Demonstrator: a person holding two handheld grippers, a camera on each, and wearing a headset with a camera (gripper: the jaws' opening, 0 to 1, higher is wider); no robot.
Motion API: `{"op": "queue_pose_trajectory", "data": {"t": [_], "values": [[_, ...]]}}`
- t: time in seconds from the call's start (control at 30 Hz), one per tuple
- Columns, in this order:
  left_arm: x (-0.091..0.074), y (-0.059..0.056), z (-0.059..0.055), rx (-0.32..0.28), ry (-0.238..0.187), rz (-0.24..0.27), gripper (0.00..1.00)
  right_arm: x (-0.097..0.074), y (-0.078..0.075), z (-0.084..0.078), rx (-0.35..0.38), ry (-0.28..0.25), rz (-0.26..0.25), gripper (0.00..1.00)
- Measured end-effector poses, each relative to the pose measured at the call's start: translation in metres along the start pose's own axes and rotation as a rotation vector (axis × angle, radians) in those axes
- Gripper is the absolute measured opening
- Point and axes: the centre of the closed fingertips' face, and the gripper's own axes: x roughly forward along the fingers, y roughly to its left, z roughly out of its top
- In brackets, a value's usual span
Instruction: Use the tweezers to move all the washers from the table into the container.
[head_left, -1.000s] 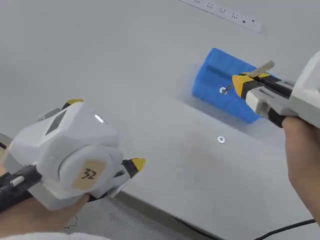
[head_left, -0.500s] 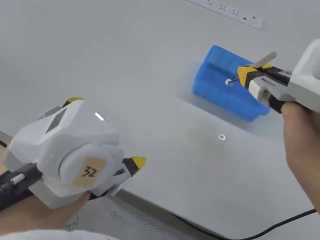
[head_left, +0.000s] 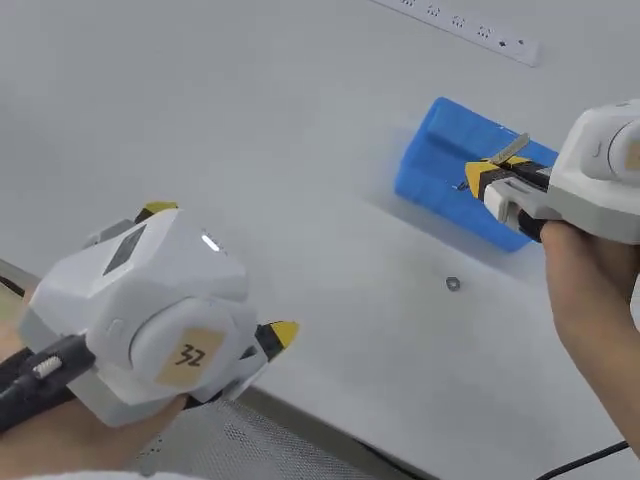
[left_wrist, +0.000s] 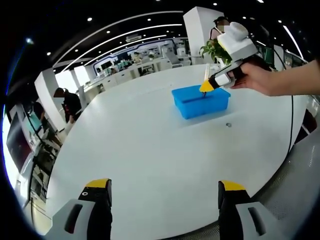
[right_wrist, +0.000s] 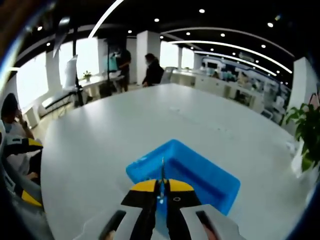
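Blue plastic is where the trouble could start: the container (head_left: 425, 165) looks light and sits loose on the white table (head_left: 250, 120), and nothing is bracing it. The right gripper (head_left: 485, 178) has its jaws pinched tight on the tweezers (head_left: 508, 150), and their thin tips reach down over the container's open top, close to its near wall. From where I stand I cannot tell whether anything is caught between those tips; they are too fine to make out. If a washer is there and it is let go too near the rim, I'd expect it to bounce or roll back onto the table. A tip catching the wall could also nudge the whole container aside. The left gripper (left_wrist: 164, 189) hovers well apart at the table's near edge with its jaws spread wide and nothing between them, so it is no help in steadying anything. One washer (head_left: 453, 284) lies flat on the table just in front of the container, and a flat ring like that may skid away when the tips come at it. Inside the container, the right gripper view shows one small ring (right_wrist: 176, 199) on the floor, likely a washer already delivered; I see nothing else in there.
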Motion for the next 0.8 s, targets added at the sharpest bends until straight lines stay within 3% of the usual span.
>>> {"op": "queue_pose_trajectory", "data": {"t": [0.37, 0.8], "values": [[0.0, 0.0, 0.0, -0.001, 0.002, 0.001, 0.89, 0.009, -0.002, -0.017, -0.002, 0.047, -0.01, 0.03], [0.001, -0.001, -0.002, 0.007, 0.013, -0.003, 0.89, 0.012, -0.012, -0.02, 0.013, 0.04, -0.043, 0.03]]}}
